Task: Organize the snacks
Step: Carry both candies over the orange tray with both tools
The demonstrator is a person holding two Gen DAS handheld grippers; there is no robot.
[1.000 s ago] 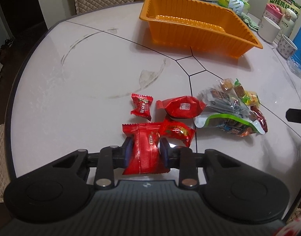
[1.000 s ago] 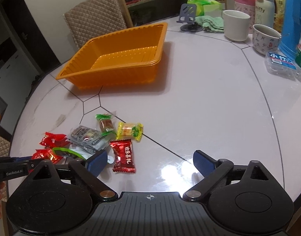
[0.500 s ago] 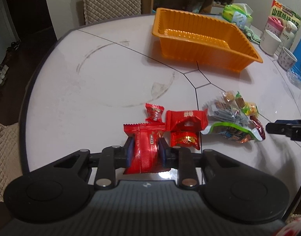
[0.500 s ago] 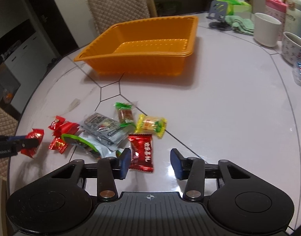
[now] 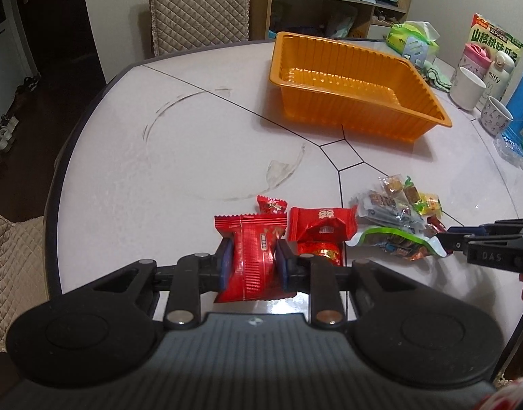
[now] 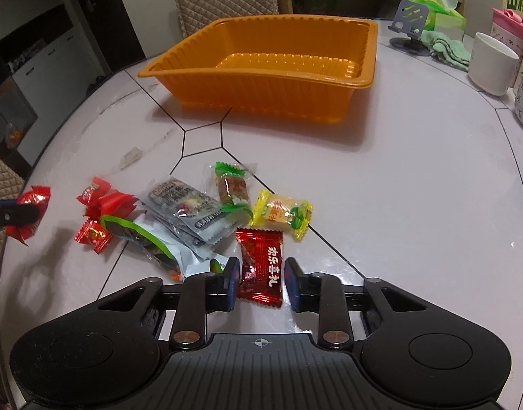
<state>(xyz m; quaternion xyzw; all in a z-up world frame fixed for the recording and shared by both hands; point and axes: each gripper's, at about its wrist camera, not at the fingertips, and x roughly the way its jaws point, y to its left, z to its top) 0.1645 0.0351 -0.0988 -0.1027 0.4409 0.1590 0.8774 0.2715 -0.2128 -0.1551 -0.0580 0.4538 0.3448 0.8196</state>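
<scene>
1. Snacks: a red packet (image 5: pixel 253 256) is clamped in the left gripper (image 5: pixel 254 266) jaws, lifted above the tabletop (image 5: pixel 193 157).
2. Dark red candy (image 6: pixel 261 266) lies on the tabletop between the right gripper (image 6: pixel 261 283) jaws, which are shut on it.
3. Remaining wrapped snacks (image 6: pixel 193 212) lie in a loose pile just beyond.
4. Orange tray (image 6: pixel 268 102) stands farther off, apart from the pile.

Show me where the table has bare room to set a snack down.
The orange tray is empty inside. The table is bare on the side of the snack pile toward the quilted chair, and between pile and tray. Across the pile, bare table runs up to the white mug. It is crowded around the pile and among the mugs and boxes.
</scene>
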